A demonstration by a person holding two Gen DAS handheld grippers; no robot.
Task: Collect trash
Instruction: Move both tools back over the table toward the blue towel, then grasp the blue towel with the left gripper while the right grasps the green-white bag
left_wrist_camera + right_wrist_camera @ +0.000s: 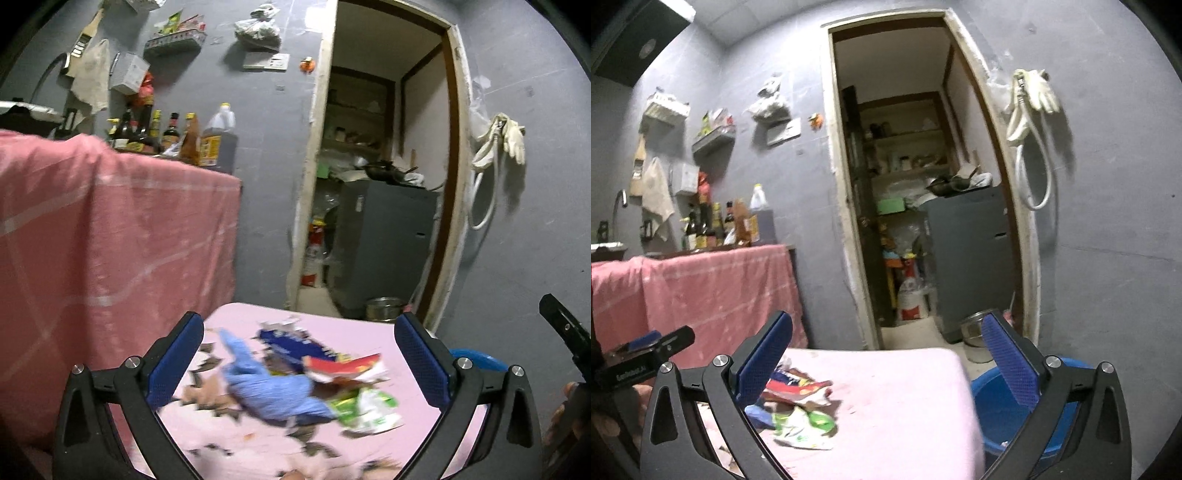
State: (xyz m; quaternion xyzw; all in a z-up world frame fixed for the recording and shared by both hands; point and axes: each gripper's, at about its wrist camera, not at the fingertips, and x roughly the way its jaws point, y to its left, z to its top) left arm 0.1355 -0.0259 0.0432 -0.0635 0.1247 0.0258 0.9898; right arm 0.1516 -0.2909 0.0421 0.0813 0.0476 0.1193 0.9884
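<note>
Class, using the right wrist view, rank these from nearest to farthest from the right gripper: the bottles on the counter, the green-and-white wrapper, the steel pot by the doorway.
1. Green-and-white wrapper, on the pink table below the right gripper.
2. Steel pot, on the floor at the doorway, right.
3. Bottles, on the far counter, left.

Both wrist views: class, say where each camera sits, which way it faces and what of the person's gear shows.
Left wrist: behind the open left gripper, facing the trash pile on the pink table; right gripper at right edge.
Right wrist: behind the open right gripper, facing the doorway; left gripper at left edge.
Shared: pile, table, doorway, blue basin.
</note>
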